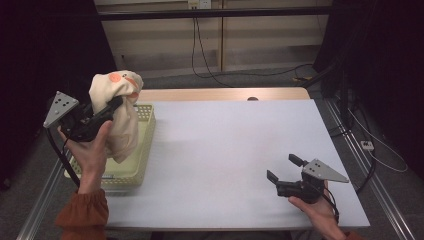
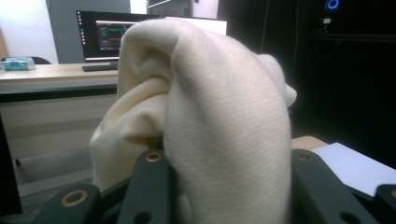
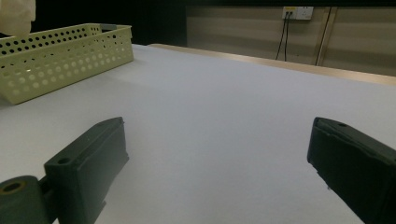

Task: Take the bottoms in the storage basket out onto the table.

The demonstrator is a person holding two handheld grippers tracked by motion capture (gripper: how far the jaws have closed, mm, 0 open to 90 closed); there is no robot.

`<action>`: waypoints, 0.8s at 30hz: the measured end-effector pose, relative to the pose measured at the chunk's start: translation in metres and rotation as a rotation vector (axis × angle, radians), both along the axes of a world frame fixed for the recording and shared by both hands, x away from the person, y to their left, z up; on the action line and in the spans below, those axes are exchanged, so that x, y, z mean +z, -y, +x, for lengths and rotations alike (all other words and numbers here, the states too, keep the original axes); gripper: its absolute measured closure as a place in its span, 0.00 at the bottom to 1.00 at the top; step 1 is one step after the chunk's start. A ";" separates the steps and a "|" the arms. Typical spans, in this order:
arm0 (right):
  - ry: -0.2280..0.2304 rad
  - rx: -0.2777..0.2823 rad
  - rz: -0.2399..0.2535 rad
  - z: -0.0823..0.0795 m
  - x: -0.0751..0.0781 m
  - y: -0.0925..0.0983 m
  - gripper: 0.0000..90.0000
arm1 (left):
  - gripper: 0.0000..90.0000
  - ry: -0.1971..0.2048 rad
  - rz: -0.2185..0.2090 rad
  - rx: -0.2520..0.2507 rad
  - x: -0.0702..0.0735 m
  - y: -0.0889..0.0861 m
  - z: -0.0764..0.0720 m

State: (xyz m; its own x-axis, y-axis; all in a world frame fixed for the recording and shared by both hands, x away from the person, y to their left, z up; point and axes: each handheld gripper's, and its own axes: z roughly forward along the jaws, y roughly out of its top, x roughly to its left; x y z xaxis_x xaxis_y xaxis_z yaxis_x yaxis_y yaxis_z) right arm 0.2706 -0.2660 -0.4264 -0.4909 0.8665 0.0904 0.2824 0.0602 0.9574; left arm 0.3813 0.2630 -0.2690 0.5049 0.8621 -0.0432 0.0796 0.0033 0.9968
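left tool (image 1: 116, 104) raised at nine o'clock, clamped on the cream cloth (image 1: 120, 112) above the yellow basket (image 1: 131, 170); right tool (image 1: 284, 169) gapes wide at five o'clock, low over the worktop (image 1: 225, 150); left gripper view adds a monitor (image 2: 105, 35).

- No words, numbers, labels or brand marks can be read anywhere.
- The monitor (image 2: 109, 35) at far left in the left gripper view shows lit windows with lines of text, too small and blurred to make out.
- The cloth (image 1: 120, 107) carries orange blotches near its top, a printed pattern rather than lettering.
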 end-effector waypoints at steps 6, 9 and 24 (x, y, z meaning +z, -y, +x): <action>-0.001 -0.001 -0.002 0.000 0.000 0.000 0.05 | 0.73 0.010 0.012 -0.021 0.003 0.005 -0.003; 0.002 0.001 -0.002 0.000 0.000 0.000 0.06 | 0.73 0.004 0.017 -0.028 0.003 0.008 -0.003; -0.001 0.003 0.002 0.000 0.000 0.000 0.05 | 0.73 -0.015 0.033 -0.085 0.002 0.028 -0.002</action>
State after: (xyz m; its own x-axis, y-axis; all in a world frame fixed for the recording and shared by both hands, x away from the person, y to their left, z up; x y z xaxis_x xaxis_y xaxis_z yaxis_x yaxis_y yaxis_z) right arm 0.2711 -0.2660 -0.4264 -0.4933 0.8649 0.0931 0.2835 0.0587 0.9572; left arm 0.3790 0.2355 -0.2666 0.5760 0.8171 -0.0236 0.0929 -0.0368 0.9950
